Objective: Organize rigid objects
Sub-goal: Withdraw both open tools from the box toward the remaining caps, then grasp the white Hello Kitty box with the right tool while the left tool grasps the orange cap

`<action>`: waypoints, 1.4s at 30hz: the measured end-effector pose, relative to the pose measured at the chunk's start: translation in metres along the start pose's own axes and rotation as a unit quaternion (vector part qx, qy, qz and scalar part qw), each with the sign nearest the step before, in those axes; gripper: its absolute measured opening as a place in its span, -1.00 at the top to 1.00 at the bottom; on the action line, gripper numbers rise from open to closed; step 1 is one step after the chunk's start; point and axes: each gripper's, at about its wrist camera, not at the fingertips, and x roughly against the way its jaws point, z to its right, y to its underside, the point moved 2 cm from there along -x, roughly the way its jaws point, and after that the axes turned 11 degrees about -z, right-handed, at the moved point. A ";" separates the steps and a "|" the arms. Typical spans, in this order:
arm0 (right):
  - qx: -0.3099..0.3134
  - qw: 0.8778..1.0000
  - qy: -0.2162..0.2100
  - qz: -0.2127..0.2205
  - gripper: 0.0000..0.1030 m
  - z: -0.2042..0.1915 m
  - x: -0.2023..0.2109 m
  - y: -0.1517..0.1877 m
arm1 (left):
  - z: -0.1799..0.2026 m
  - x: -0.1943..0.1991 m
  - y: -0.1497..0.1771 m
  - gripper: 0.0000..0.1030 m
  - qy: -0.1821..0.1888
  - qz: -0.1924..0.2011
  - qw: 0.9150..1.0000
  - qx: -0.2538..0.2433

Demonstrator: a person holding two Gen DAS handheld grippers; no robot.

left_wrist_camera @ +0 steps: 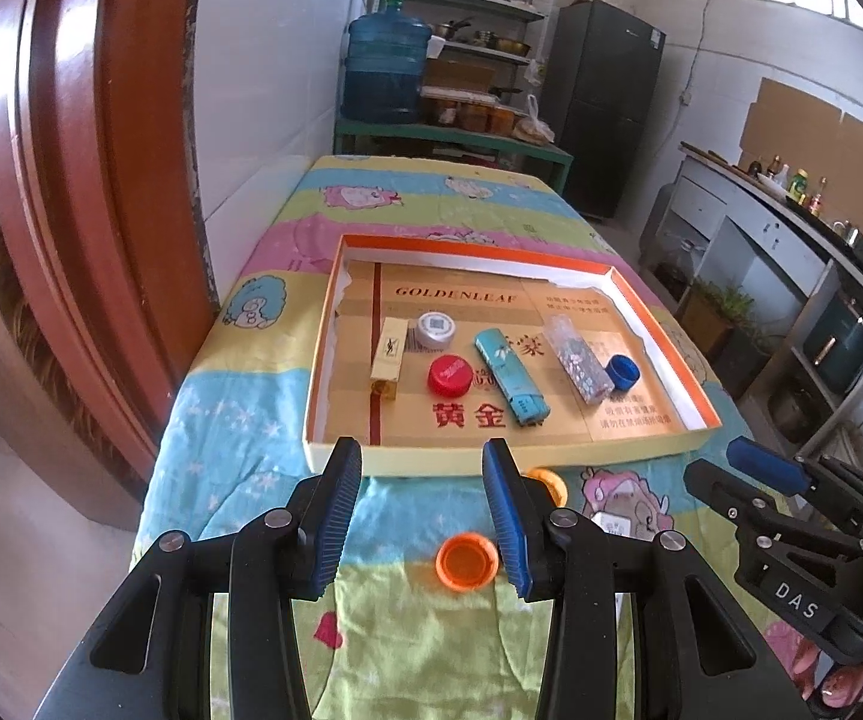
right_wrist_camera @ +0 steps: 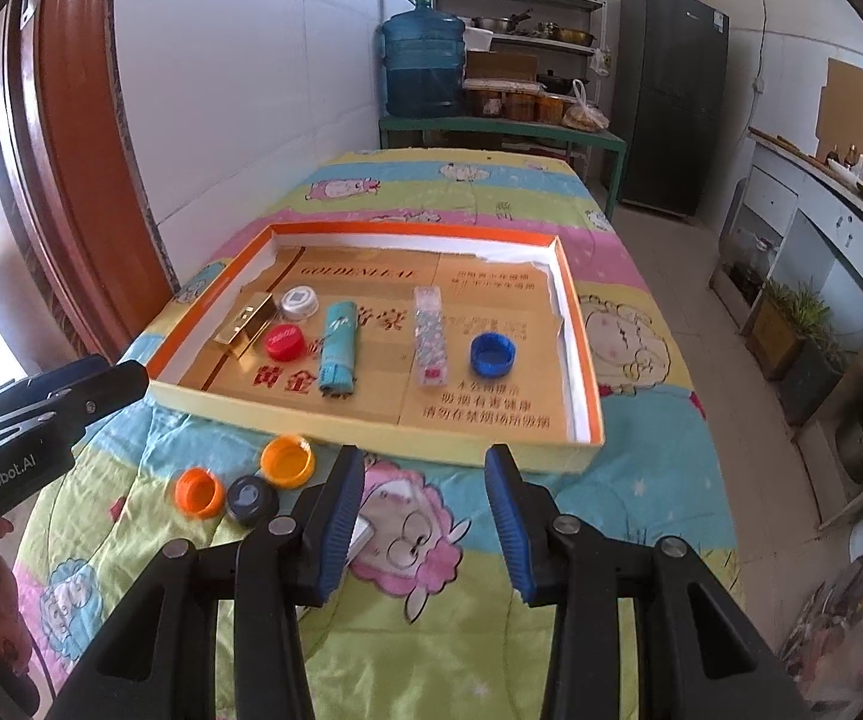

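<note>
We hold both ribbed blue tongs, left and right, spread and empty above round plastic caps lying before the shallow cardboard tray on the quilted tabletop.

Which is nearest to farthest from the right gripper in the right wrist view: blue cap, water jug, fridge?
From the right gripper, jaws open:
1. Blue cap, in the tray, right part, just beyond the jaws.
2. Water jug, past the far end of the table, on the green stand.
3. Fridge, back right, a little beyond the jug.
</note>
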 end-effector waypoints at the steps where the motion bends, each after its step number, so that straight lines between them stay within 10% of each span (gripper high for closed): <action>1: 0.001 1.000 0.002 -0.001 0.19 -0.002 0.001 0.003 | -0.001 0.001 0.002 0.16 0.001 0.000 1.000 0.000; 32: -0.028 0.997 0.012 -0.065 0.08 -0.057 -0.052 0.031 | -0.014 -0.007 0.043 0.16 0.022 -0.043 0.999 -0.024; 42: -0.019 0.998 -0.009 -0.067 0.45 -0.049 -0.050 0.039 | 0.011 -0.025 0.049 0.16 0.018 -0.064 0.994 -0.082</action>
